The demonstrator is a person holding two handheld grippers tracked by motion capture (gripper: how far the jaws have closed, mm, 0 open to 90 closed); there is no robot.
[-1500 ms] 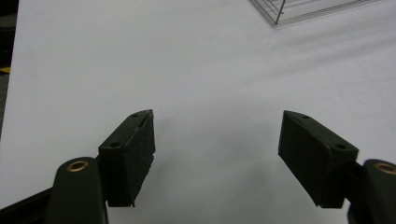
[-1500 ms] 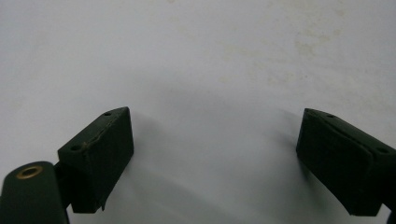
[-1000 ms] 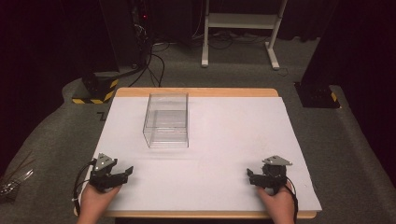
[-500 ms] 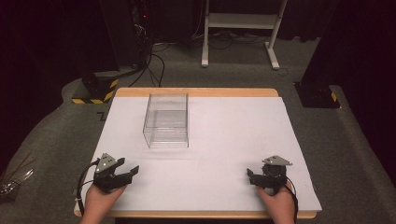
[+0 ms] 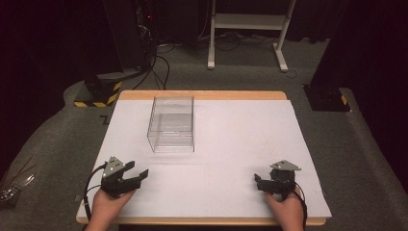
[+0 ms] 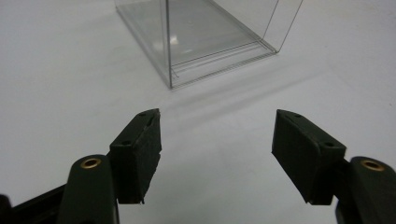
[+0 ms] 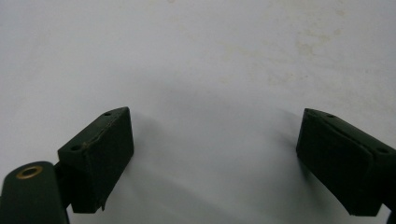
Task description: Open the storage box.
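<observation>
Black pads on your left gripper (image 5: 137,176) stand apart with nothing between them; its jaws have just been closing a little, over bare white sheet (image 5: 231,144). Your left hand (image 5: 108,204) holds it near the front left corner of the table (image 5: 202,95). Ahead of those jaws, apart from them, stands the clear box (image 5: 172,124), upright on the sheet toward the far left; in the left gripper view its near corner (image 6: 169,56) faces you. Your right gripper (image 5: 262,183) sits near the front right, well apart from the box, jaws spread wide and empty, held by your right hand (image 5: 284,207)
</observation>
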